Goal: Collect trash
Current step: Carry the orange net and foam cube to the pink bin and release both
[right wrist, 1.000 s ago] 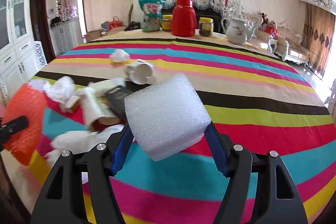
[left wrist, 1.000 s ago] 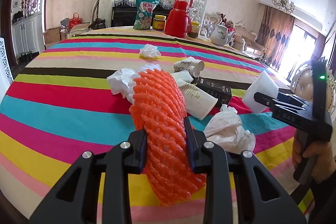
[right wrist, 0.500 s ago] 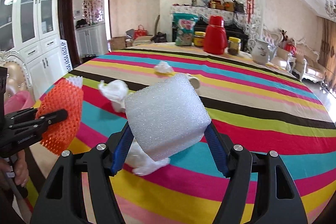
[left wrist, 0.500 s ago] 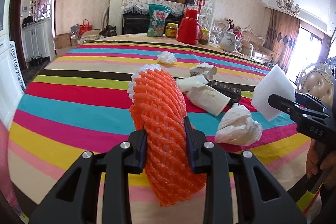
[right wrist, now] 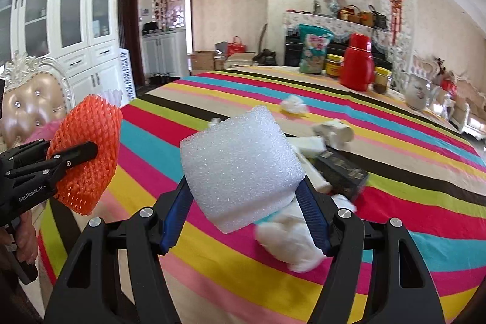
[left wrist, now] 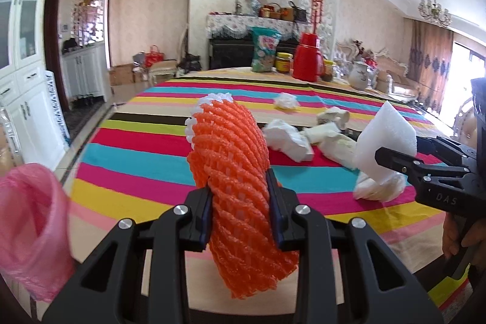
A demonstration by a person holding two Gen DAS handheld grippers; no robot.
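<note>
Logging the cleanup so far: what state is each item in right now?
orange foam net: clamped in left gripper, lifted
white foam block: clamped in right gripper, lifted
pink trash bag: mouth open
paper cup: on its side on the table
red thermos: upright, lid on

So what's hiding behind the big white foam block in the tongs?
Behind the white foam block, a black box, a crumpled white tissue and paper cups lie on the striped tablecloth. The block covers part of the pile, so anything more there is hidden.
</note>
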